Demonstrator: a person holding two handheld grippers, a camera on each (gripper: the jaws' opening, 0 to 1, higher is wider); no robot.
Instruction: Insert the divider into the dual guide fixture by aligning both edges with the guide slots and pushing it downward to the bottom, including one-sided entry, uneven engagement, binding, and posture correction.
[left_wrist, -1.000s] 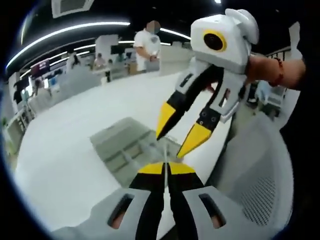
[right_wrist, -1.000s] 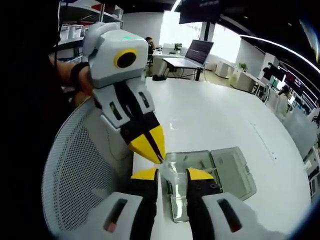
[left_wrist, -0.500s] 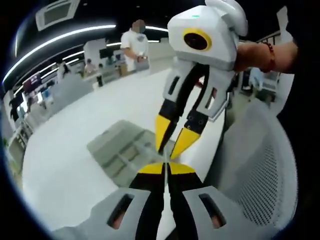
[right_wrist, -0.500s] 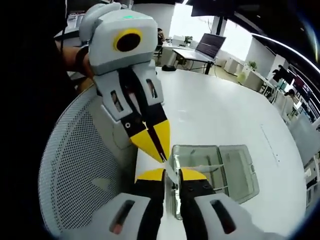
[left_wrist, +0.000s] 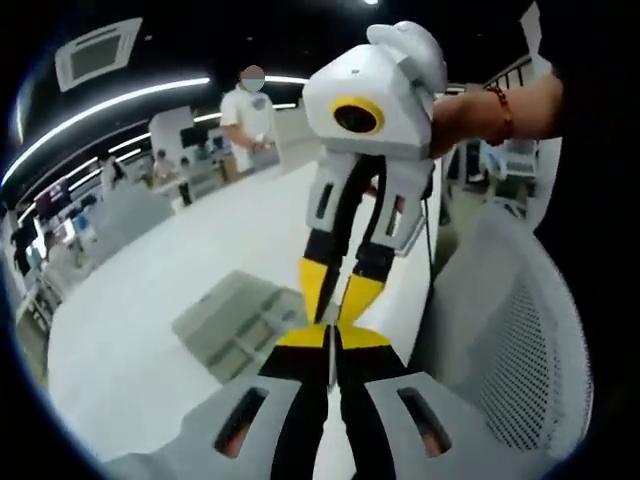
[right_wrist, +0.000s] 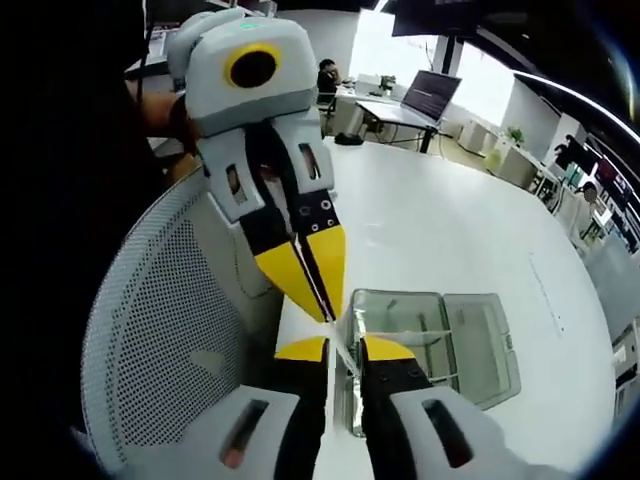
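Still pre-insertion: clear divider held in air above the dual guide fixture, which sits open on white table by mesh chair. Left gripper clamped on divider edge; right gripper now also pinched onto it, jaws nearly together versus spread wide a second ago. Next: carry down, line both edges with slots, level before pushing.

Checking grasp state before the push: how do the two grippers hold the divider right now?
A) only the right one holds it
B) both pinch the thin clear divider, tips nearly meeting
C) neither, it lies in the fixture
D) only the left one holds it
B: in the right gripper view the left gripper and right gripper are both shut on the divider, above the dual guide fixture.
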